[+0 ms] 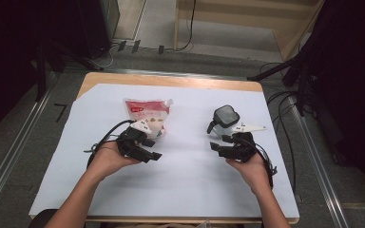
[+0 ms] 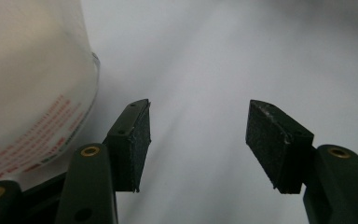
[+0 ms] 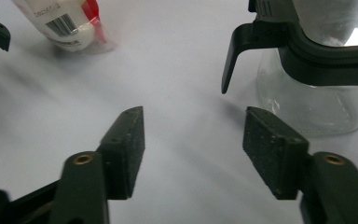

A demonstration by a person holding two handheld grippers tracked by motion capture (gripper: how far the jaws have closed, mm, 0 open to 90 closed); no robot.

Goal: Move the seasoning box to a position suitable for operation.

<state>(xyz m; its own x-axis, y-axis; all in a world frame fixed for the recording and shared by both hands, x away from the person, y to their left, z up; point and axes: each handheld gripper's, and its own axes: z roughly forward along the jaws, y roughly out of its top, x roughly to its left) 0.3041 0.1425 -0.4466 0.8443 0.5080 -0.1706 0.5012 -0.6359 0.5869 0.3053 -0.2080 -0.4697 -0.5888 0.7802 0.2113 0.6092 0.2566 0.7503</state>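
Both pairs of jaws stand released with nothing but bare white surface point(image 1: 185, 166) between them: the left gripper point(image 2: 198, 140) sits just beside the pouch point(image 1: 146, 116), the right gripper point(image 3: 193, 149) near the glass jar point(image 1: 225, 117). The left gripper view brings the pouch's red print up close at the side of its jaws. The right gripper view adds the jar's clear wall, black lid and handle, plus the barcode on the pouch's far-off end.
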